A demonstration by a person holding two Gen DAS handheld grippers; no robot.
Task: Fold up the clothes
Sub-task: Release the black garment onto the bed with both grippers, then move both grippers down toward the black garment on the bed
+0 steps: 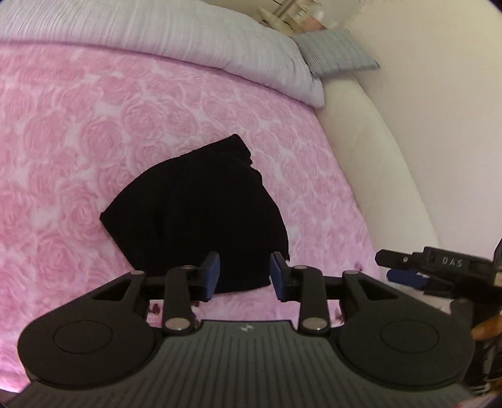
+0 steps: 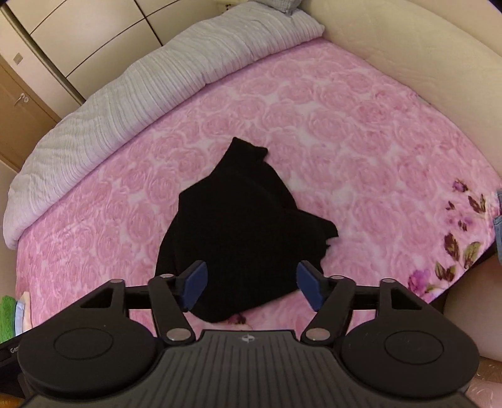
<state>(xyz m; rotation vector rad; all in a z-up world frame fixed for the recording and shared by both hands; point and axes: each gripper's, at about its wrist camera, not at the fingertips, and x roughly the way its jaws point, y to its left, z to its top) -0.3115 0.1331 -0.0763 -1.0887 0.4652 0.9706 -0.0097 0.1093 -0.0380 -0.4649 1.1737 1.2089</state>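
Observation:
A crumpled black garment (image 1: 200,213) lies in a heap on the pink rose-patterned bedspread (image 1: 62,141). My left gripper (image 1: 245,273) hovers over the heap's near edge, open, its blue pads (image 1: 212,273) apart and not pressing the cloth. In the right wrist view the same black garment (image 2: 244,226) sits mid-bed, and my right gripper (image 2: 252,282) stands wide open above its near edge, blue pads (image 2: 195,281) on either side without touching it. The right gripper (image 1: 408,266) also shows at the right of the left wrist view, beside a hand (image 1: 486,328).
A rolled grey-white duvet (image 2: 119,103) runs along the far side of the bed, with a striped pillow (image 1: 335,50) at its end. A cream padded bed frame (image 2: 408,40) curves round the right. Wardrobe doors (image 2: 78,28) stand behind. Green cloth (image 2: 6,317) and denim (image 2: 498,219) lie at the edges.

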